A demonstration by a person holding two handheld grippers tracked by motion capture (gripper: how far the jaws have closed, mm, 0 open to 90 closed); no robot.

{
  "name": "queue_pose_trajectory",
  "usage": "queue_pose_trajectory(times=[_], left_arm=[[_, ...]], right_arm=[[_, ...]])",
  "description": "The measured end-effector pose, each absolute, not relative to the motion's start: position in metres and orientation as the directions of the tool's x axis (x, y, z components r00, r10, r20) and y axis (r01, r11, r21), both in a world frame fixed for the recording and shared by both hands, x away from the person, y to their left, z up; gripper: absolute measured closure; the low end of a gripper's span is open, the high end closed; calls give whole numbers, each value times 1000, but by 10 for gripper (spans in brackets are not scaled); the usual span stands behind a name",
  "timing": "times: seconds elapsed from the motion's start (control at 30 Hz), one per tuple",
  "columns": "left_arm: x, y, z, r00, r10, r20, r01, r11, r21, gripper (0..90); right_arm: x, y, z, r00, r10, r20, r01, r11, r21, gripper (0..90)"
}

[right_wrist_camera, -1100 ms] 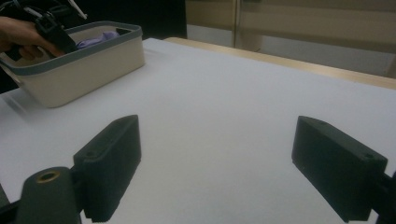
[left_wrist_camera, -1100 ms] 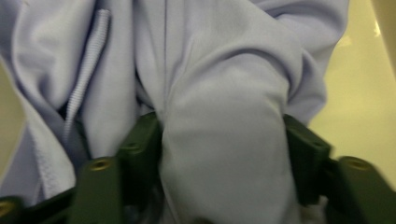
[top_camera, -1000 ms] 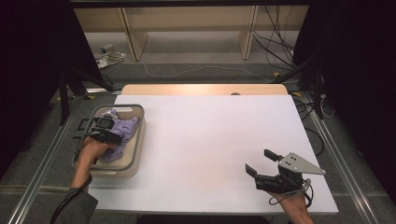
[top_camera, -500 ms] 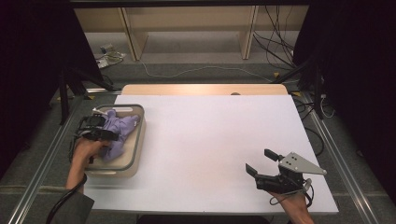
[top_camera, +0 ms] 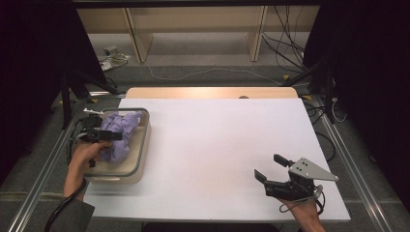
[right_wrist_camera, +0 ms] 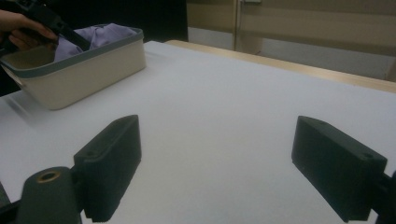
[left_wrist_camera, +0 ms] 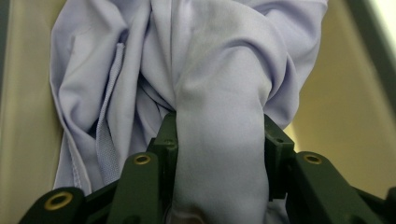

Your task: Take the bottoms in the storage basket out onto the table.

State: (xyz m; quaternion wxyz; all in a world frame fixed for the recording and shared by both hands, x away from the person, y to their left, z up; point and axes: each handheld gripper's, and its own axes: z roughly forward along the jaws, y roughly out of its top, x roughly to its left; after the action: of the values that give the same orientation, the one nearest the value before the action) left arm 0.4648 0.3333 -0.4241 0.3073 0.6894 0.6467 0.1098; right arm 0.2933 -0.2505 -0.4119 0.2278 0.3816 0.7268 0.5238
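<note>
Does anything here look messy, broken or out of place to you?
Nothing looks broken or spilled. The one untidy thing is the purple cloth, crumpled in the beige tub at the table's left edge. The left gripper is pinching a fold of it. The right gripper sits open over bare table.

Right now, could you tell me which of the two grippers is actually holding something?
The left gripper, over the cream bin: its jaws pinch a fold of the lavender cloth. The right gripper sits open above bare table.
</note>
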Motion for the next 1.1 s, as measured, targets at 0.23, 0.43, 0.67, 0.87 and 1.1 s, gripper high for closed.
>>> queue_pose_trajectory(times=[0.23, 0.43, 0.67, 0.87, 1.1], left_arm=[[462, 338, -417, 140, 939, -314, 804, 77, 590, 591], [460, 339, -411, 143, 936, -323, 793, 87, 603, 590], [458, 340, -403, 159, 922, -354, 776, 105, 622, 590], [455, 341, -396, 169, 910, -379, 757, 126, 641, 590], [453, 344, -389, 187, 890, -416, 742, 150, 654, 590]], right_arm=[[293, -251, -412, -604, 794, 71, 315, 156, 936, 169], [293, -251, -412, -605, 793, 71, 316, 158, 936, 169], [293, -251, -412, -605, 793, 71, 317, 158, 935, 171], [293, -251, -412, -606, 792, 70, 318, 161, 934, 170], [294, -251, -412, -605, 793, 71, 318, 159, 935, 171]])
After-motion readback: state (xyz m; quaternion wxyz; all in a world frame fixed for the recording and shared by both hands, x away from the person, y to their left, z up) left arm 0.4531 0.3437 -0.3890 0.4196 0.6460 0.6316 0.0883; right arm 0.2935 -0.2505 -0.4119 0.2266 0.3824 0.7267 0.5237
